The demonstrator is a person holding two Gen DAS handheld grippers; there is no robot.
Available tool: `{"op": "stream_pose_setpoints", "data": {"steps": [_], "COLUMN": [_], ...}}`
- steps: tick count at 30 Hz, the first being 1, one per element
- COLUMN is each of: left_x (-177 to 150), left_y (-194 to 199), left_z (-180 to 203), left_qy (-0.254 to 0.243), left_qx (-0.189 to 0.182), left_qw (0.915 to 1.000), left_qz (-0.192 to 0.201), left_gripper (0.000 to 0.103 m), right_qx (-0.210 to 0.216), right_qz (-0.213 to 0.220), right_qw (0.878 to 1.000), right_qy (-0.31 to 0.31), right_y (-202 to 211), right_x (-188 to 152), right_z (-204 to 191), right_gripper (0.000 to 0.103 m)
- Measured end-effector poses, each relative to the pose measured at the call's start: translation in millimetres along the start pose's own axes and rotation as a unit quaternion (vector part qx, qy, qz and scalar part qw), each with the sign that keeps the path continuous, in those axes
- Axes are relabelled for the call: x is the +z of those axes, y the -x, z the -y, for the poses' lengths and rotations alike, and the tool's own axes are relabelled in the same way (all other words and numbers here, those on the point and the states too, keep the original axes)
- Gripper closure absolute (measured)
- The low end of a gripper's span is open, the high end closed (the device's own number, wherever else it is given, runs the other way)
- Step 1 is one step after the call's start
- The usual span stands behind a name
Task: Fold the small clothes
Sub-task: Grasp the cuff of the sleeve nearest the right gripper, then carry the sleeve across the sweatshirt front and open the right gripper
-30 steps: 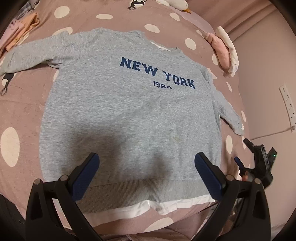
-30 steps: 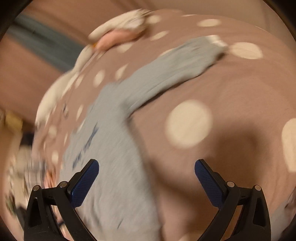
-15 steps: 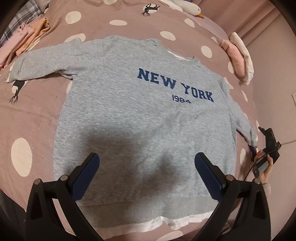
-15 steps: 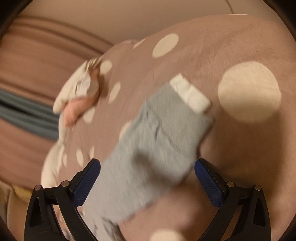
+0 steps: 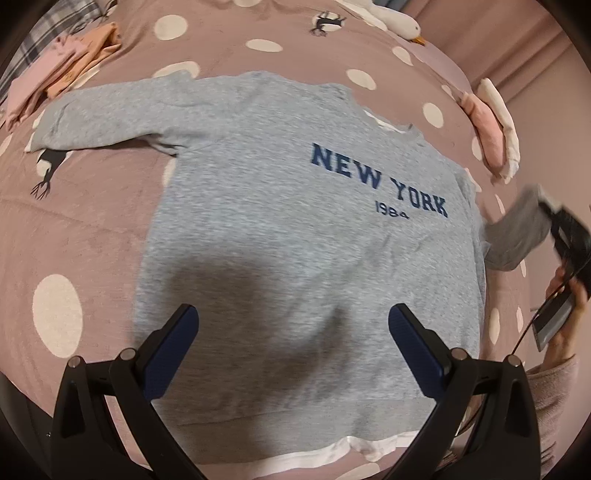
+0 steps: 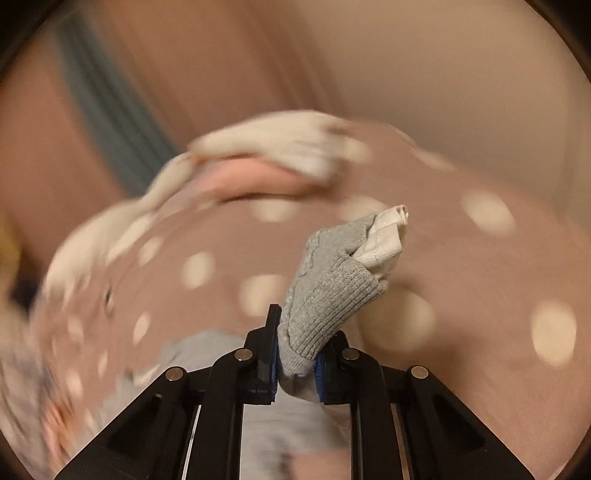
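Note:
A grey sweatshirt (image 5: pixel 295 236) printed NEW YORK 1984 lies face up on the pink dotted bedspread (image 5: pixel 92 236), its left sleeve (image 5: pixel 107 114) stretched out flat. My left gripper (image 5: pixel 293 332) hovers open above the lower body of the shirt, nothing between its fingers. At the right edge of the left wrist view, my right gripper (image 5: pixel 550 218) holds the right sleeve (image 5: pixel 517 236) lifted off the bed. In the right wrist view that gripper (image 6: pixel 295 369) is shut on the sleeve's ribbed grey cuff (image 6: pixel 325 295), with the white inner cuff (image 6: pixel 388 240) sticking out beyond it.
Folded pink and orange clothes (image 5: pixel 62 62) lie at the bed's far left. A pink and white folded pile (image 5: pixel 491 133) sits at the far right edge near the wall. A white plush goose (image 5: pixel 391 18) rests at the top. A hand (image 5: pixel 565 325) grips the right tool.
My right gripper closed on the right sleeve's cuff and lifted it off the bed. My left gripper drifted slightly over the shirt and stayed open.

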State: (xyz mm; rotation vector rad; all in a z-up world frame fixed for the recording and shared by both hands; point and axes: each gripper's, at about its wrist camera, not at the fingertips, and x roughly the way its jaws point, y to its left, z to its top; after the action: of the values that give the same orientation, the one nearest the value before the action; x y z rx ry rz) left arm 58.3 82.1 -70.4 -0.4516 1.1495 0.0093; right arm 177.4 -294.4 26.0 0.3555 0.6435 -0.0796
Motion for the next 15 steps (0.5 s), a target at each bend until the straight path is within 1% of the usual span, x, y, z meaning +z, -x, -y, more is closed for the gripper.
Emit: {"op": "stream_pose_setpoints", "data": {"steps": [1, 2, 3, 4, 5, 6, 7, 8, 9, 10, 11, 13, 15], "left_x": [0.3, 0.5, 0.4, 0.3, 0.1, -0.1, -0.7, -1.0, -1.3, -1.9, -2.0, -2.8, -2.7], "left_y": [1.8, 3.0, 4.2, 6.0, 7.5, 8.8, 10.5, 12.3, 14.0, 16.2, 17.8, 21.0, 21.6], "left_z": [-5.3, -9.0, -11.9, -16.1, -19.2, -23.1, -28.5, -32.7, -36.9, -42.3, -46.6, -55.9, -63.4], "left_qy": [0.006, 0.009, 0.012, 0.014, 0.015, 0.016, 0.02, 0.022, 0.025, 0.029, 0.031, 0.04, 0.051], "left_qx": [-0.001, -0.001, -0.001, 0.001, 0.003, 0.006, 0.008, 0.009, 0.01, 0.013, 0.015, 0.021, 0.02], "left_qw": [1.0, 1.0, 0.9999, 0.9999, 0.9999, 0.9998, 0.9998, 0.9997, 0.9996, 0.9994, 0.9993, 0.9988, 0.9983], "left_qz": [0.002, 0.003, 0.003, 0.004, 0.005, 0.006, 0.007, 0.008, 0.009, 0.012, 0.014, 0.02, 0.021], "left_gripper": [0.0, 0.0, 0.0, 0.0, 0.0, 0.0, 0.0, 0.0, 0.0, 0.0, 0.0, 0.0, 0.0], "right_qx": [0.003, 0.004, 0.005, 0.003, -0.001, -0.008, -0.014, -0.027, -0.038, -0.051, -0.056, -0.047, -0.04], "right_qz": [-0.001, -0.004, -0.008, -0.014, -0.021, -0.033, -0.04, -0.049, -0.054, -0.062, -0.068, -0.086, -0.101], "right_qw": [0.999, 0.995, 0.991, 0.983, 0.978, 0.969, 0.962, 0.949, 0.936, 0.92, 0.91, 0.897, 0.893], "right_qy": [0.048, 0.097, 0.131, 0.181, 0.209, 0.246, 0.27, 0.312, 0.347, 0.385, 0.405, 0.431, 0.437], "right_y": [-3.2, -7.9, -13.1, -22.5, -31.0, -44.1, -54.6, -67.6, -74.3, -81.0, -86.9, -89.7, -89.6], "right_x": [0.8, -4.9, -10.8, -25.4, -35.8, -52.0, -60.7, -77.9, -95.0, -113.1, -122.3, -140.0, -146.5], "right_z": [-30.4, -64.5, -88.9, -123.2, -142.4, -165.7, -176.5, -197.8, -208.6, -218.2, -223.6, -226.9, -225.7], "right_gripper": [0.086, 0.086, 0.086, 0.086, 0.086, 0.086, 0.086, 0.086, 0.086, 0.086, 0.086, 0.086, 0.086]}}
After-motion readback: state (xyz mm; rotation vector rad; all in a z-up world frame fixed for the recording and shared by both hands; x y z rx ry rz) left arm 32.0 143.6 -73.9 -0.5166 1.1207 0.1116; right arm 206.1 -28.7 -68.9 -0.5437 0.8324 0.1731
